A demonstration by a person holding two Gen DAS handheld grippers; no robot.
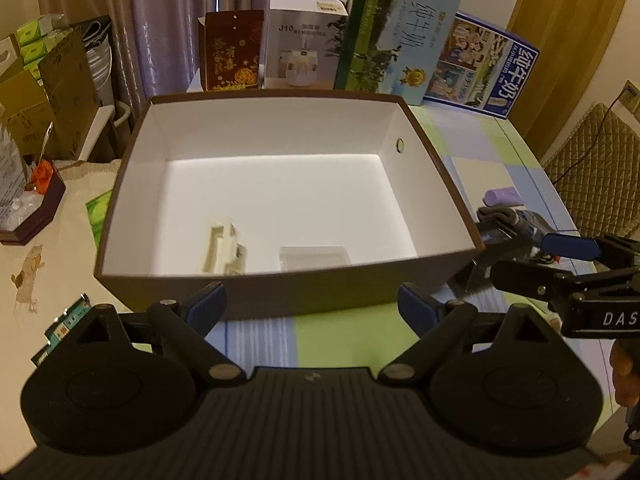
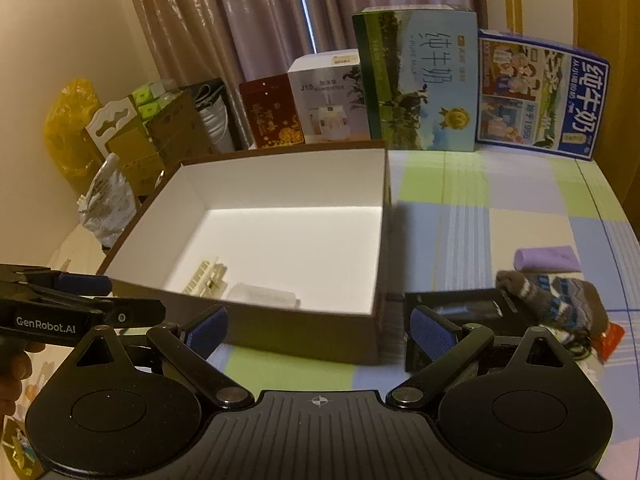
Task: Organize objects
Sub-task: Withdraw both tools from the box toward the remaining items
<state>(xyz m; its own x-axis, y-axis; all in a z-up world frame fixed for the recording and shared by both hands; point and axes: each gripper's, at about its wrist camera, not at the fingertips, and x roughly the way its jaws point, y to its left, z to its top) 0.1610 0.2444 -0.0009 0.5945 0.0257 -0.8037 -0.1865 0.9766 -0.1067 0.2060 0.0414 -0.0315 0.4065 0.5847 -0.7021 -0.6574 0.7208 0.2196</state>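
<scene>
Left gripper (image 1: 312, 306): jaws wide apart, nothing held, just short of the brown box (image 1: 280, 298) near wall. Right gripper (image 2: 318, 330): jaws wide too, empty, at the box's near right corner; black packet (image 2: 454, 304) just beyond its right finger. "GenRobot.AI" reads on the left tool, "DAS" on the right.

Box is open-topped w/ white inside, holds 2 items: cream plastic piece (image 1: 222, 246) & clear plastic piece (image 1: 314, 258), both by near wall.

Right of box on checked cloth (image 2: 500, 192): 1 purple roll (image 2: 546, 258), 1 knit sock (image 2: 560, 298).

Behind: 4 cartons upright in a row, one marked "J10" (image 1: 302, 40), one "PURE MILK" (image 2: 424, 80).
</scene>
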